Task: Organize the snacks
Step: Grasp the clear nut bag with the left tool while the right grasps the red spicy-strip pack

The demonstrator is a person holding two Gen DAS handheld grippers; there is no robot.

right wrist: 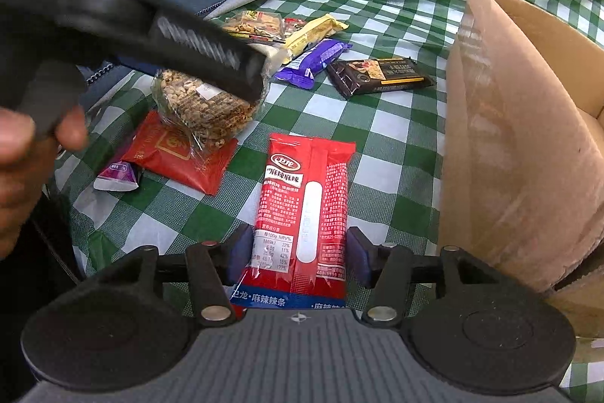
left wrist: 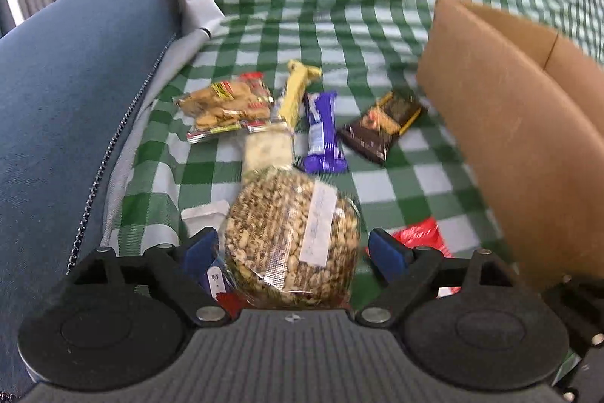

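A round clear pack of peanut brittle (left wrist: 292, 237) sits between the fingers of my left gripper (left wrist: 292, 252), which stand wide on either side without touching it; it also shows in the right wrist view (right wrist: 205, 108), under the left gripper body. A long red spicy-strip packet (right wrist: 305, 210) lies on the checked cloth between the open fingers of my right gripper (right wrist: 300, 253). A cardboard box (right wrist: 521, 146) stands at the right, also in the left wrist view (left wrist: 509, 123).
Farther back lie a biscuit pack (left wrist: 226, 108), a yellow bar (left wrist: 298, 89), a purple bar (left wrist: 322, 135) and a dark chocolate packet (left wrist: 381, 127). A flat red packet (right wrist: 177, 153) and a small purple sachet (right wrist: 117, 174) lie at left. A blue cushion (left wrist: 68, 82) borders the left.
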